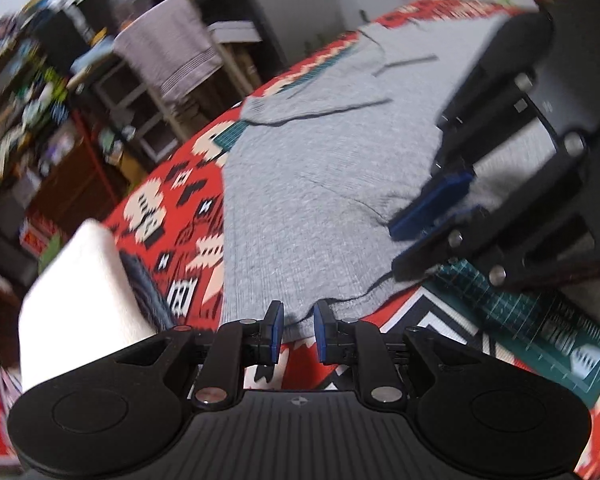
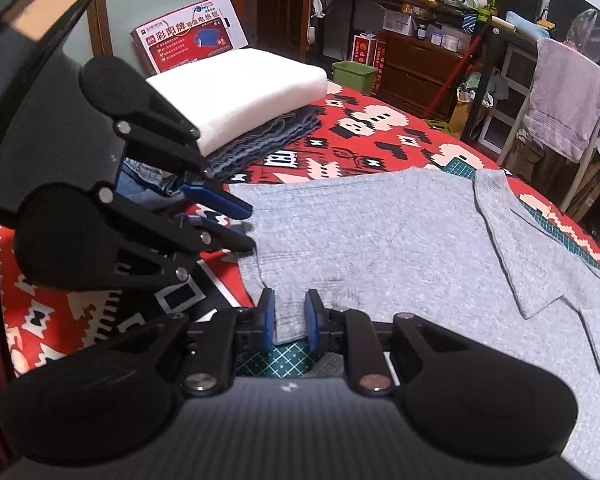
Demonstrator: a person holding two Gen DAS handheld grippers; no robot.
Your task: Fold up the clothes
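A grey knit shirt [image 1: 320, 180] [image 2: 380, 240] lies flat on a red patterned cloth [image 2: 360, 132], one sleeve [image 2: 540, 252] folded in over its body. My left gripper [image 1: 299, 330] [image 2: 250, 226] is at the shirt's near corner, its blue fingers a narrow gap apart with the hem edge between them. My right gripper [image 2: 289, 316] [image 1: 394, 250] sits at the neighbouring corner, also slightly apart, and grey fabric shows in the gap. Neither pair of fingers is pressed onto the cloth. The left wrist view is blurred by motion.
A folded white cloth [image 2: 240, 92] [image 1: 80, 280] lies on folded denim [image 2: 268, 140] at the cloth's far left. A green cutting mat [image 1: 520, 312] shows under the shirt's near edge. Behind are a printed box [image 2: 192, 36], a towel on a chair [image 2: 568, 92] and cluttered shelves.
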